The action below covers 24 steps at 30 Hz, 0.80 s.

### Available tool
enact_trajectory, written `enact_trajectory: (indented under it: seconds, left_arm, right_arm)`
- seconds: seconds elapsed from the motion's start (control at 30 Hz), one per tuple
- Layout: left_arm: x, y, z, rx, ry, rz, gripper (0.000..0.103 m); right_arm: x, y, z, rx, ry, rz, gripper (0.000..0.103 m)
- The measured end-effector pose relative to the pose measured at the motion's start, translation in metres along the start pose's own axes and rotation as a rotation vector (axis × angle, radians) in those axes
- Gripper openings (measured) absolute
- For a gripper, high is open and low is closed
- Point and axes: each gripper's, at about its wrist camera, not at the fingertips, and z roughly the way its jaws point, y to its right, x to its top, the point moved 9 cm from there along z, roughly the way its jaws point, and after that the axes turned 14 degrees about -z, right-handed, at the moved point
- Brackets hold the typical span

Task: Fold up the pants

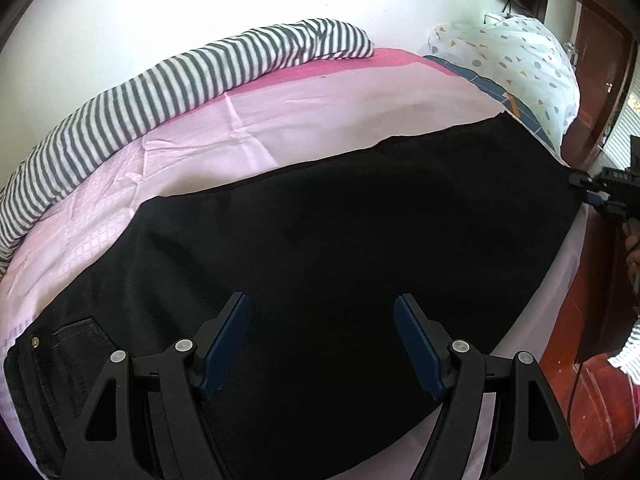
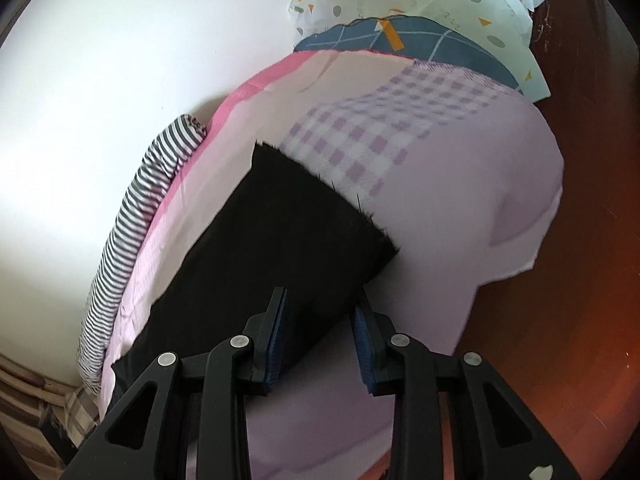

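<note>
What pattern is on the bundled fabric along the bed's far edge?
Grey-and-white stripes on the bundled fabric; clearest in the left wrist view.

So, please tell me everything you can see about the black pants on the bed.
The black pants lie flat on the pink bedsheet, apparently already folded lengthwise into one long dark band. The cloth looks like dark denim. At one end a back pocket and a brass rivet show; the other end is a frayed, raw hem. The left gripper is above them with open jaws. The right gripper is over the hem end, and whether it touches the cloth is unclear.
</note>
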Motion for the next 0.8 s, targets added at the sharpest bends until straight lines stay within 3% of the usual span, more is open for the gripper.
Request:
enact_trajectory:
  seconds: [0.17,0.27,0.43,0.57,0.67,0.8]
  left_arm:
    - [0.004,0.023,0.003,-0.021,0.006,0.04,0.075]
    - [0.004,0.039,0.006,-0.036,0.001,0.064,0.075]
    - [-0.003,0.056,0.018,-0.061,-0.028,0.086,0.075]
    - [-0.015,0.053,0.038,-0.052,-0.093,0.055,0.075]
    - [-0.013,0.05,0.035,-0.045,-0.076,0.057,0.075]
    - [-0.006,0.031,0.011,-0.08,-0.036,-0.013,0.075]
  right_arm:
    - [0.015,0.008,0.006,0.029,0.027,0.033,0.026]
    - [0.017,0.005,0.008,0.064,0.017,0.033,0.011]
    - [0.024,-0.012,-0.005,0.105,0.046,0.016,0.008]
    - [0.035,-0.053,-0.015,0.159,0.063,-0.046,0.008]
    - [0.038,-0.097,-0.017,0.207,0.052,-0.117,0.008]
    - [0.033,-0.165,-0.013,0.269,0.025,-0.239,0.008]
